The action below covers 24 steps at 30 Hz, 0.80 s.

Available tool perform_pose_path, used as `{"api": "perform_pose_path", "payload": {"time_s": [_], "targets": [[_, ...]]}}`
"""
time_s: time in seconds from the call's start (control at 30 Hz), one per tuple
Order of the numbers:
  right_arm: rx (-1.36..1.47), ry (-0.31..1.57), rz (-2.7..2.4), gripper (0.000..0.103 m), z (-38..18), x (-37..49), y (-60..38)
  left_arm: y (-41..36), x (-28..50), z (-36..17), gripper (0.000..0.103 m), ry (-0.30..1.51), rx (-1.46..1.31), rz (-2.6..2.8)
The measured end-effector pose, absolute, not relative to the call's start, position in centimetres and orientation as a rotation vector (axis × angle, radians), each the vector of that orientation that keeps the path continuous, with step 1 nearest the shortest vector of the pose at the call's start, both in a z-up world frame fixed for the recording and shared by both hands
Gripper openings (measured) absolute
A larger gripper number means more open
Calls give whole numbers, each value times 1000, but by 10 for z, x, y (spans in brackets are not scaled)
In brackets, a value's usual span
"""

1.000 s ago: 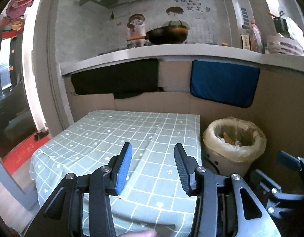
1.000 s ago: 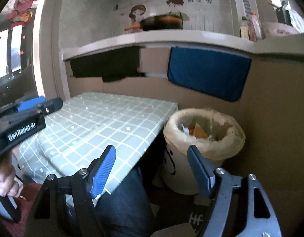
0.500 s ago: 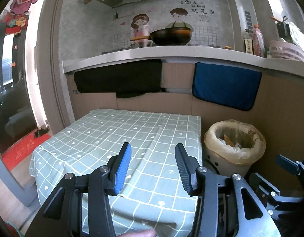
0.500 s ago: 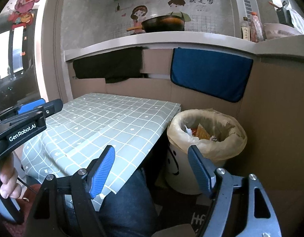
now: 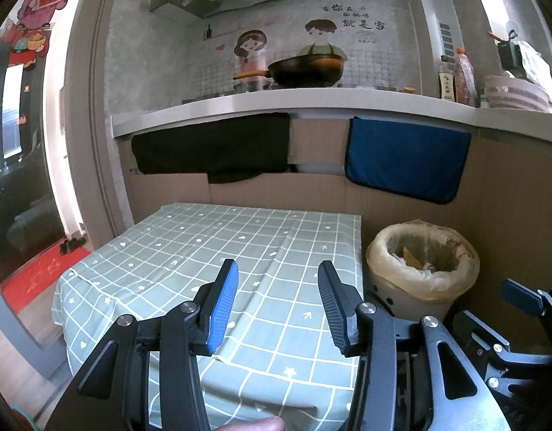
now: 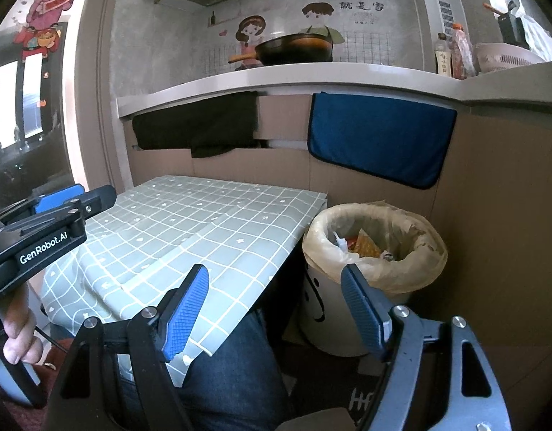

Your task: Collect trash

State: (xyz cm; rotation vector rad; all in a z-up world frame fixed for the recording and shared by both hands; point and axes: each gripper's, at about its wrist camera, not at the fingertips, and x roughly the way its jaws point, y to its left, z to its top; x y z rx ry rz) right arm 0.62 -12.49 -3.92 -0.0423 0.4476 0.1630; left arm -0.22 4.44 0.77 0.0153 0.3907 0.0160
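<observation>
One table [image 5: 190, 251], one lined trash bin [image 5: 383, 251], one wok [image 5: 304, 70], two hanging cloths [image 5: 211, 151], two bottles [image 5: 464, 79], one basket [image 5: 514, 93].

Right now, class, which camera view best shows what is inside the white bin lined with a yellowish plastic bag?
The right wrist view: the white bin sits closer, its wrappers visible. The left wrist view shows it farther, contents mostly hidden.

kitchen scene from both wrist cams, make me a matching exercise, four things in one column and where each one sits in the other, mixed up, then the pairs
Things:
1. wok
2. blue towel
3. trash bin
4. left gripper

Places:
A. on the floor, right of the table
B. above the checked tablecloth, open
C. on the counter
D. hanging from the counter edge

Pairs: 1-C, 2-D, 3-A, 4-B
</observation>
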Motion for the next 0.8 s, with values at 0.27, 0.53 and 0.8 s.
{"api": "perform_pose_path", "payload": {"time_s": [0.27,0.53,0.8], "targets": [[-40,453,164,73,-39,6,-123,42,-3,8,47,387,18,11],[-36,455,167,73,-39,5,-123,40,-3,8,47,387,18,15],[-34,455,159,73,-38,5,-124,39,-3,9,47,388,18,16]]}}
